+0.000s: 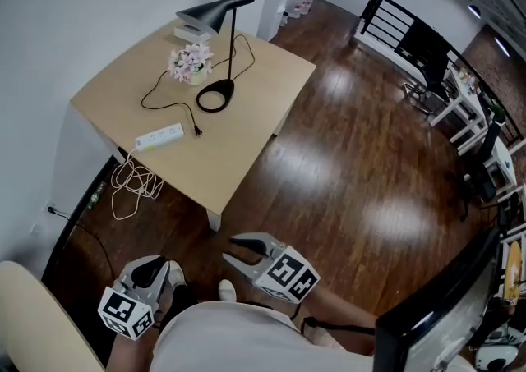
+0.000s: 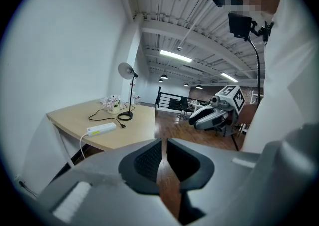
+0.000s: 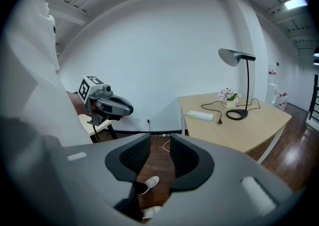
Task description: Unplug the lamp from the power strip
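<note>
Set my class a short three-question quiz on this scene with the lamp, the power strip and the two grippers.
1. True or false: the right gripper is shut on the power strip.
2. What stands on the table close to the lamp? A. a pot of flowers B. a mug C. a laptop
3. Fill in: the power strip's white cable hangs off the table's edge down to the ____.
Key: 1 false; 2 A; 3 floor.
</note>
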`<state>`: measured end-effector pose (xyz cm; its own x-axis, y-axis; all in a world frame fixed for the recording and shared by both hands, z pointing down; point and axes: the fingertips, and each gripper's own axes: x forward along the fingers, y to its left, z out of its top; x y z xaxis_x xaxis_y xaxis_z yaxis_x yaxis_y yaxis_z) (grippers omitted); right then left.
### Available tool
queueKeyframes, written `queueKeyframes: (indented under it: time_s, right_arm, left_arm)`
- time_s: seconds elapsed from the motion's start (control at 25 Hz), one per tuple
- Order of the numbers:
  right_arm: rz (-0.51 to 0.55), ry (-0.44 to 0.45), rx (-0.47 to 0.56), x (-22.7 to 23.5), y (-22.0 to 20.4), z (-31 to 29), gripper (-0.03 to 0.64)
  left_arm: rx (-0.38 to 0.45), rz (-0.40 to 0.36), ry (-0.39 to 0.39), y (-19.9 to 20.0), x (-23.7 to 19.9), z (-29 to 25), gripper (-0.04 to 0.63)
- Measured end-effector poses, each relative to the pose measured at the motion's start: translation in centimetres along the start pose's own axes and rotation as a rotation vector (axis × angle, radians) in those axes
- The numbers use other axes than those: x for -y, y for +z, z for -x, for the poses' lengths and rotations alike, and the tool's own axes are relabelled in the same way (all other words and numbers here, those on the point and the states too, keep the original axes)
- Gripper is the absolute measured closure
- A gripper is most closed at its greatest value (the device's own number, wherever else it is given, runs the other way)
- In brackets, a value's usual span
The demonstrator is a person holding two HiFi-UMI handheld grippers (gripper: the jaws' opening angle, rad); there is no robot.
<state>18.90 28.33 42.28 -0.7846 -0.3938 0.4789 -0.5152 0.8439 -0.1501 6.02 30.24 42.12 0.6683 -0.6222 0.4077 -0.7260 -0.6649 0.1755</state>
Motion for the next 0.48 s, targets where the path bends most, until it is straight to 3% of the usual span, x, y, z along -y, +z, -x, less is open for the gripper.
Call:
queueKeyframes:
  time_s: [0.48]
  right_arm:
    - [-0.002,-0.011,-0.019,-1.2,-0.7,0.5,0.494]
  left_arm:
    - [0.007,0.014,-0.005,-1.1,0.3,0.7,0.555]
